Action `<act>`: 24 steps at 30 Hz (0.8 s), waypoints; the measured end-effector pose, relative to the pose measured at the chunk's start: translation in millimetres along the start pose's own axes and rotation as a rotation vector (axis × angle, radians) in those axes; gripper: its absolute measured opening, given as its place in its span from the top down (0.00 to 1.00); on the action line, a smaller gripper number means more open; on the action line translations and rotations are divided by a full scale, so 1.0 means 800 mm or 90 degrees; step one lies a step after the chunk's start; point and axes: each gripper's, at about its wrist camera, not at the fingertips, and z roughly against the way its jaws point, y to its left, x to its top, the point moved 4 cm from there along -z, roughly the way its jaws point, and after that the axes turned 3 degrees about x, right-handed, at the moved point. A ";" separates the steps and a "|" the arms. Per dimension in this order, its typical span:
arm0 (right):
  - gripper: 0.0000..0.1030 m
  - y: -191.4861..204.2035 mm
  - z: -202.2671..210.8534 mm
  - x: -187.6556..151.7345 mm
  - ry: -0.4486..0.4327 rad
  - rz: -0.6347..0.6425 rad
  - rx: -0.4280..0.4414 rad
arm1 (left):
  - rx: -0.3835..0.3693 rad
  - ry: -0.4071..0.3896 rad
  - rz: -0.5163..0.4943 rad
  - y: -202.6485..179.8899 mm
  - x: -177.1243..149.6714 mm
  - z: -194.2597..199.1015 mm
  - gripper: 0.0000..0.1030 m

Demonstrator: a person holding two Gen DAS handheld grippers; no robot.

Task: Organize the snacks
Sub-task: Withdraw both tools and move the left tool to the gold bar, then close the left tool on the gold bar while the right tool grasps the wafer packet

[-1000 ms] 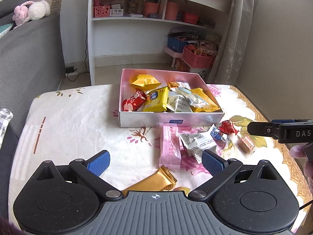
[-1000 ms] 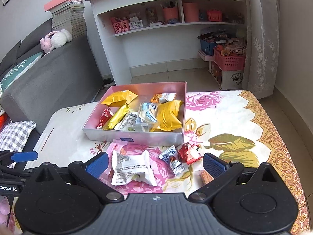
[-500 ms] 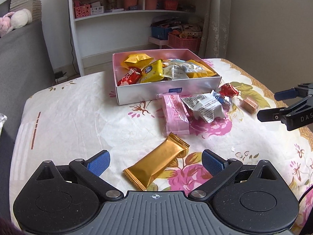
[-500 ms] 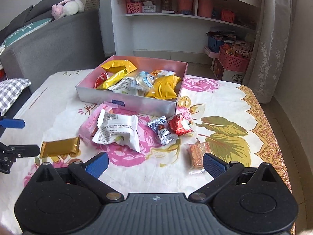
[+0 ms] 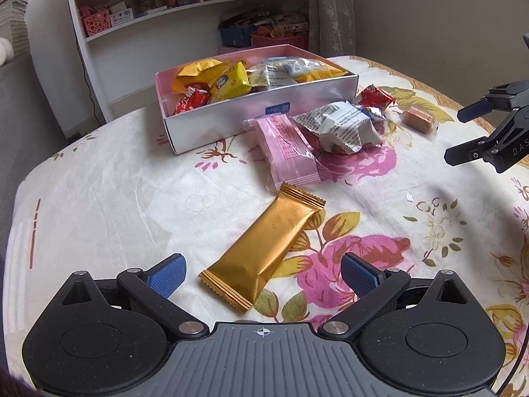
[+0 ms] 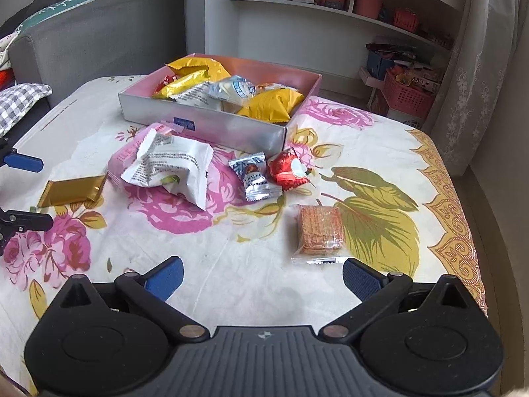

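left gripper (image 5: 263,273) hovering wide open, straddling the long gold foil-wrapped bar (image 5: 264,248) lying on the floral tablecloth (image 5: 99,198); right gripper (image 6: 261,278) likewise spread, empty. probably needing lowering, closing, then carrying to the pink cardboard box (image 5: 231,115).

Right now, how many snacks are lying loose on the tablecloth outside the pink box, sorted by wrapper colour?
Gold: 1, the gold bar
Pink: 1, the pink packet
White: 1, the white printed pack
Silver and blue: 1, the small candy pack
Red: 1, the red foil candy
Clear: 1, the wafer biscuit
Total: 6
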 end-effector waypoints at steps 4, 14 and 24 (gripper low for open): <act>0.06 -0.017 -0.016 -0.010 0.024 -0.009 -0.015 | 0.000 0.023 -0.008 -0.002 -0.004 -0.010 0.04; 0.06 -0.043 -0.039 -0.008 0.020 -0.070 0.007 | 0.006 0.054 0.042 -0.007 0.010 -0.017 0.18; 0.06 -0.060 -0.056 0.010 0.015 -0.108 -0.018 | 0.003 0.049 0.018 -0.030 0.023 -0.016 0.48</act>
